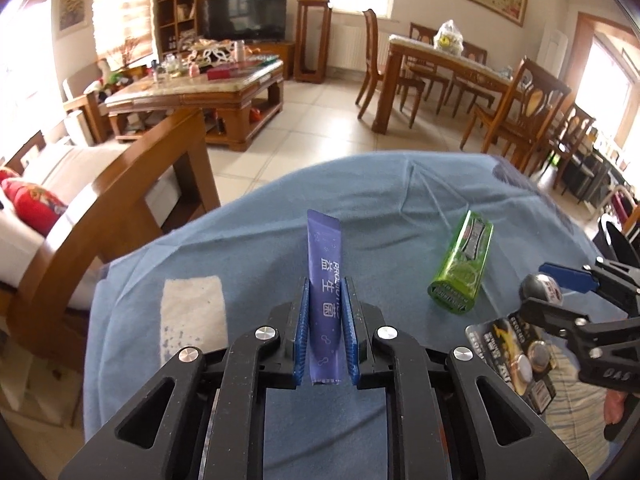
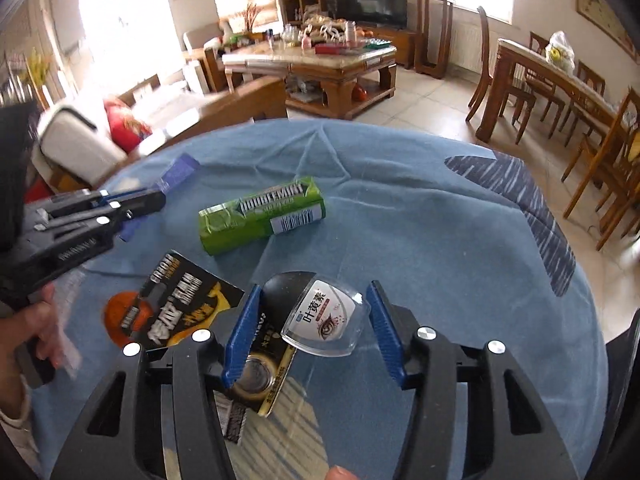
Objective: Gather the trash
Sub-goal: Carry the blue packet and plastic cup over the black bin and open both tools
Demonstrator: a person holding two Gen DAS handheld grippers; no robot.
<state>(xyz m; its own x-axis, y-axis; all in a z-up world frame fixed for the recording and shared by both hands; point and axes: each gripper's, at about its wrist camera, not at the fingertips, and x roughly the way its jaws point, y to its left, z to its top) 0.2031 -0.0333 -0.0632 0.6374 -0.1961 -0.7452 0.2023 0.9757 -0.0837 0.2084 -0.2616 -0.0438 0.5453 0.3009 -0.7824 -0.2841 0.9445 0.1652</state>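
on the blue cloth point(image 1: 260, 240), left hand-held gripper point(image 1: 325, 312) clamps a purple sachet point(image 1: 326, 280); right hand-held gripper point(image 2: 316, 332) gapes around a bottle point(image 2: 316, 308).

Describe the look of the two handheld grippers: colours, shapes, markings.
Both the left gripper and the right gripper share one design: matte black angular plastic linkage arms with triangular cut-outs, round silver pivot bolts, and blue ribbed finger pads. Seen from the other camera, raised lettering marks a black arm. No cables show.
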